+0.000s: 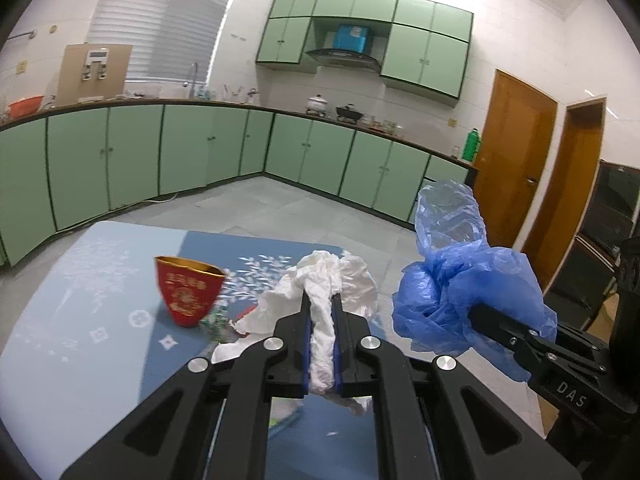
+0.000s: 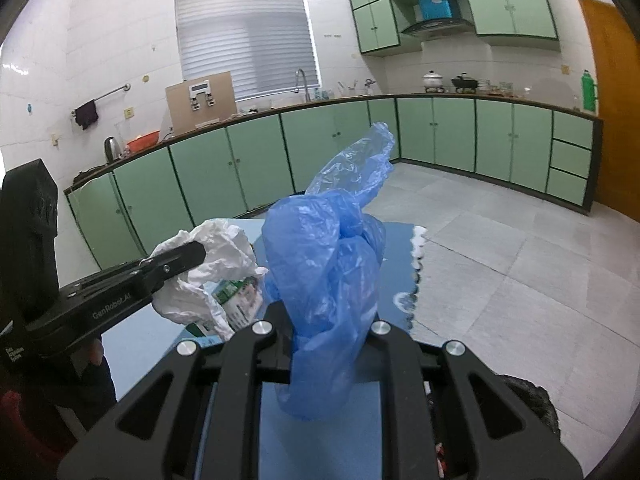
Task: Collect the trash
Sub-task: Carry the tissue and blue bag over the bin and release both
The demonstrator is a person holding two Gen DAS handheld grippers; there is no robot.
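My left gripper [image 1: 321,300] is shut on a crumpled white paper tissue [image 1: 320,280] and holds it above the blue patterned table [image 1: 80,320]. It also shows at the left of the right wrist view [image 2: 196,254], with the tissue [image 2: 224,252] in it. My right gripper [image 2: 326,308] is shut on a crumpled blue plastic bag [image 2: 332,248]; in the left wrist view the bag [image 1: 452,272] hangs to the right of the tissue. A red paper cup [image 1: 188,294] stands tilted on the table. A green-and-white carton [image 2: 240,300] lies under the tissue.
Green kitchen cabinets [image 1: 200,152] and a counter run along the back walls. Grey tiled floor [image 2: 500,260] lies beyond the table's right edge. Wooden doors [image 1: 516,152] stand at the right. A dark bag or bin edge [image 2: 528,400] shows at the lower right.
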